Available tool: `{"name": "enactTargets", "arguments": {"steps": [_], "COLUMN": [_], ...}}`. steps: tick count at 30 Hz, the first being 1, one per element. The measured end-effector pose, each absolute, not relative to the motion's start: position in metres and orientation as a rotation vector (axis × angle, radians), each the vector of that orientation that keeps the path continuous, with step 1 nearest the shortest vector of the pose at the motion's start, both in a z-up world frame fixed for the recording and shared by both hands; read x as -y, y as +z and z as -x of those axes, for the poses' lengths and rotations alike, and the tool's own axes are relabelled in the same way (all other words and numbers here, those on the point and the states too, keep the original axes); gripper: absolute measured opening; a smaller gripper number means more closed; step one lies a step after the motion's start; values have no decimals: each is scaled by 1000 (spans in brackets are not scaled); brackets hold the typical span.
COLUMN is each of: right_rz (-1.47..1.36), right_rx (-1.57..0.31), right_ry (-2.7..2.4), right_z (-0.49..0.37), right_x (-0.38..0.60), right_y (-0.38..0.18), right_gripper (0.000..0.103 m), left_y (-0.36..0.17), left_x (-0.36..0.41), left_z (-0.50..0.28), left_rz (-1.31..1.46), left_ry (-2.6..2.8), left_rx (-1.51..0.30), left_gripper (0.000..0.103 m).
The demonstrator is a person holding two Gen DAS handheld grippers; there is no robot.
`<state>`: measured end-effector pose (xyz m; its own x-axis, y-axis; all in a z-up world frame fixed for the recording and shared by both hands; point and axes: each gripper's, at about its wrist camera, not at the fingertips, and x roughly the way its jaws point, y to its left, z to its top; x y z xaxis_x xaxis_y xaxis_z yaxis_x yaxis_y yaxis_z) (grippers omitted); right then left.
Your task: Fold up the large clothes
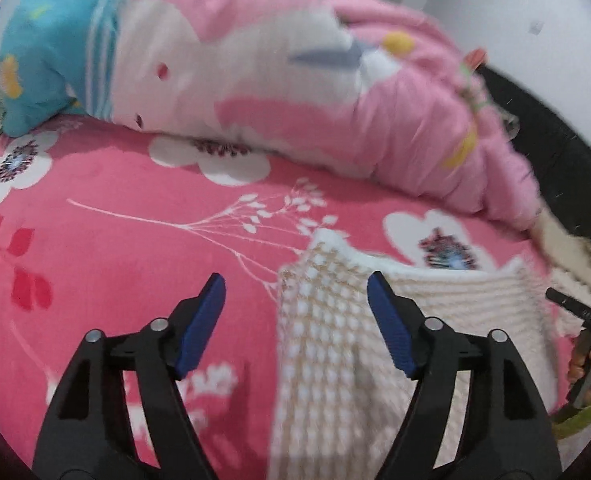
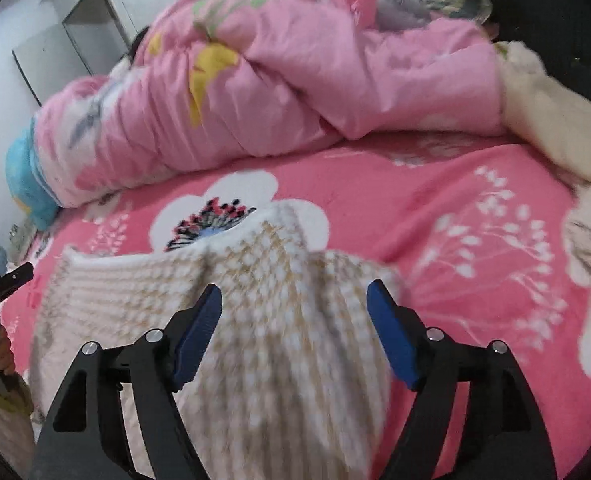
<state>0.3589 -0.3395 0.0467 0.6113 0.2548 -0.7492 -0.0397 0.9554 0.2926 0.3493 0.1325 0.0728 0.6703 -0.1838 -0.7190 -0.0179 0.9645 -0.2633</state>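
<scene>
1. Left wrist view: I am holding the left gripper [image 1: 296, 300] with its jaws standing wide and gripping nothing. The knitted sweater [image 1: 335, 352] is lying on the pink floral bedsheet [image 1: 115, 248], under the right finger, its long axis running from near the camera away toward the pink quilt [image 1: 395, 120].
2. Right wrist view: I am keeping the right gripper [image 2: 295, 304] spread wide too, empty, hovering over the sweater, which is stretching leftward.

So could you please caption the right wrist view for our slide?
Open right gripper above a cream-and-tan knitted sweater on a pink floral bedsheet.
</scene>
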Motion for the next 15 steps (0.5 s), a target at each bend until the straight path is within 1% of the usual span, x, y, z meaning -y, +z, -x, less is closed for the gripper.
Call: {"name": "enactTargets", "arguments": {"steps": [2,6,8,10,12,15], "right_rz": [-280,-326,-366,-437,-505,-587], "right_rx": [-878,-879,-892,-906,-929,-974], "right_ry": [191,236,238,255,264,261], "right_z": [-322,-246,-213,-179,-159,-154], "right_x": [341,339,336,334,331,328], "right_y": [59,62,54,39,19,-10], "right_gripper": [82,84,84,84,84,84], "left_y": [85,85,73,58,38,1], "left_x": [-131,-115,-102,-91,-84,-83], "left_z": [-318,-248,-214,-184,-170,-171], "left_rz": [280,313,309,319,385,507], "left_ry": [-151,-298,-373,-421,-448,-433], "left_rx": [-811,-818,-846,-855,-882,-935], "left_gripper": [77,81,83,83,83,83]}}
